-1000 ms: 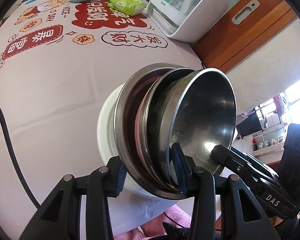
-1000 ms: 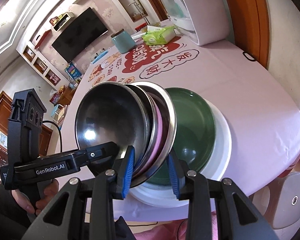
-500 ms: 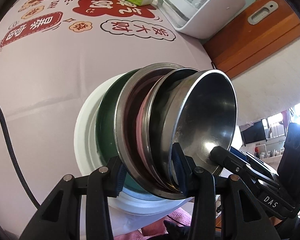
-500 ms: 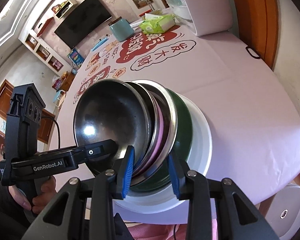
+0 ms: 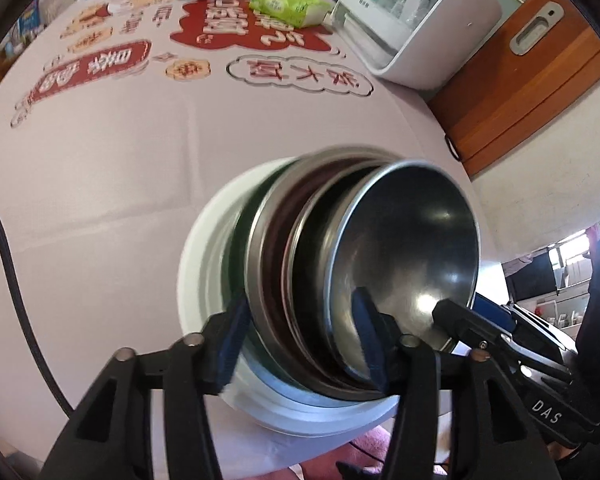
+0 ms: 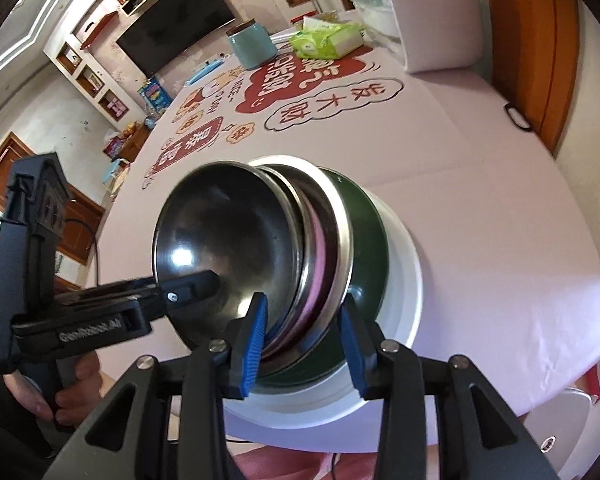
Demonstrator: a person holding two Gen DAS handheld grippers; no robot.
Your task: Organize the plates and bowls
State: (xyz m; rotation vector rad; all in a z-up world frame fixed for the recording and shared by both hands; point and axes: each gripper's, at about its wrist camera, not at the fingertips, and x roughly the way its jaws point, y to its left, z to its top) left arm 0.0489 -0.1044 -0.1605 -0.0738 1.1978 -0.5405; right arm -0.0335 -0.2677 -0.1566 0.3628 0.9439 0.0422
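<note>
The left gripper stands with its jaws half wide. They have just been opening, and the tilted stack's near edge is between them but no longer pinched. One pad sits outside the widest steel plate and the other inside the steel bowl. The right gripper straddles the same edge from the other side with narrow jaws. Its left pad lies against the bowl's inside, but I cannot tell whether the right pad still presses.

The bowl tops the stack, over a pink plate and the steel plates. The stack leans in the green plate, which lies in the white plate. The white plate sits close to the table's near edge. Bare tablecloth lies open beyond it and to both sides.

A second ago the stack was held higher and further from the green plate, most of whose face showed in the right view. Now the stack covers most of it, and the left jaws are wider.

The round table carries a pale cloth with red printed characters. At its far side stand a teal jar, a green tissue pack and a white appliance beside a wooden door. A black cable crosses the cloth. A person's hand grips the left handle, and a television hangs on the far wall.
</note>
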